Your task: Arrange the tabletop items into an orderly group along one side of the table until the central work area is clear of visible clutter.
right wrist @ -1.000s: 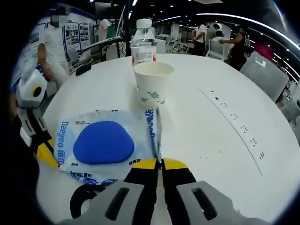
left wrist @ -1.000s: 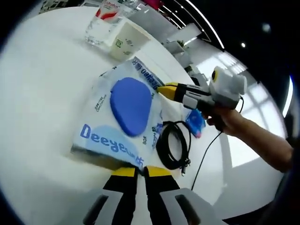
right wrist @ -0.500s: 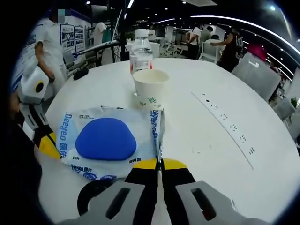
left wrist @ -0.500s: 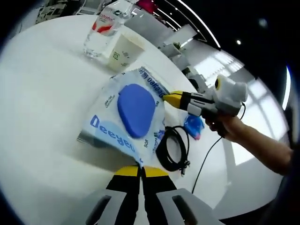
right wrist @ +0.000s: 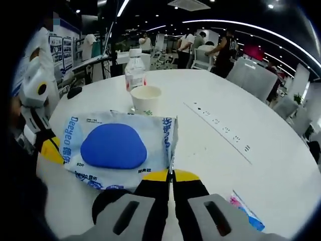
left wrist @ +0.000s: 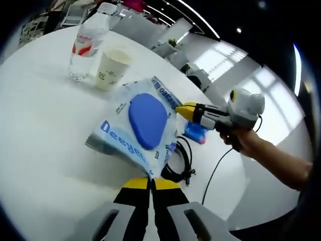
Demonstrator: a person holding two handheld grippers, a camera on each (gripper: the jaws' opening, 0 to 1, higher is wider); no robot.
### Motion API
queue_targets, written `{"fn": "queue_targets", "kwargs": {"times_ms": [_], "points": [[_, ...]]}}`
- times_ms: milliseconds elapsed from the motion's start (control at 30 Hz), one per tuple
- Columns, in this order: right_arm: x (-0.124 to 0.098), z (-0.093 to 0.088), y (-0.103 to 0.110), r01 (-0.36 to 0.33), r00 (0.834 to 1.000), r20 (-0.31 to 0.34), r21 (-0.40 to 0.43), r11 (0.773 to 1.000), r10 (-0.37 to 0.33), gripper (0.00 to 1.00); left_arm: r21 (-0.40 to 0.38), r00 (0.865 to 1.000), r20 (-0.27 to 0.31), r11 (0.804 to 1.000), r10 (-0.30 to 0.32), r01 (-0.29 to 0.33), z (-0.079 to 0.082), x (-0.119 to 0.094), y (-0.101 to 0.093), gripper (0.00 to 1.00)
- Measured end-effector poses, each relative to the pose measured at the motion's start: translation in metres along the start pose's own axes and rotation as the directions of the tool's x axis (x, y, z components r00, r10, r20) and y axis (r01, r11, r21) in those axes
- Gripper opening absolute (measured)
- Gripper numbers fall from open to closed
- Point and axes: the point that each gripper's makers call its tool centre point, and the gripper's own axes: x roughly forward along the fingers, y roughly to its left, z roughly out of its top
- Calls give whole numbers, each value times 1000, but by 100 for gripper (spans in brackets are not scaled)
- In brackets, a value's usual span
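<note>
Pinching opposite edges, left gripper [left wrist: 150,176] and right gripper [right wrist: 171,173] clamped on white wipes pack [left wrist: 138,125], blue oval lid

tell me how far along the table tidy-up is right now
Early stage. Looking done: the water bottle and paper cup stand side by side. In hand: both the left gripper and the right gripper are shut on opposite edges of the wipes pack. Left: place the pack, then move the black cable coil and small blue packet.
</note>
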Motion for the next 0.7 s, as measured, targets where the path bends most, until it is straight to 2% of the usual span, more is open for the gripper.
{"fn": "queue_targets", "kwargs": {"times_ms": [100, 300, 467, 567, 700], "points": [[-14, -3, -4, 47, 999, 15, 31, 998, -47, 0, 52, 1000, 4, 999, 0, 0, 11, -2, 1, 0], [-38, -9, -9, 123, 991, 43, 148, 981, -131, 0, 74, 1000, 12, 997, -18, 17, 26, -2, 1, 0], [-50, -14, -10, 168, 983, 44, 169, 971, -178, 0, 102, 1000, 5, 995, -22, 21, 31, 0, -3, 0], [-62, -16, -13, 206, 973, 55, 225, 952, -223, 0, 108, 1000, 11, 994, -22, 21, 36, 1, -1, 0], [-71, -19, -13, 231, 967, 51, 248, 941, -251, 0, 114, 999, 24, 993, -23, 20, 40, 3, -5, 0]]}}
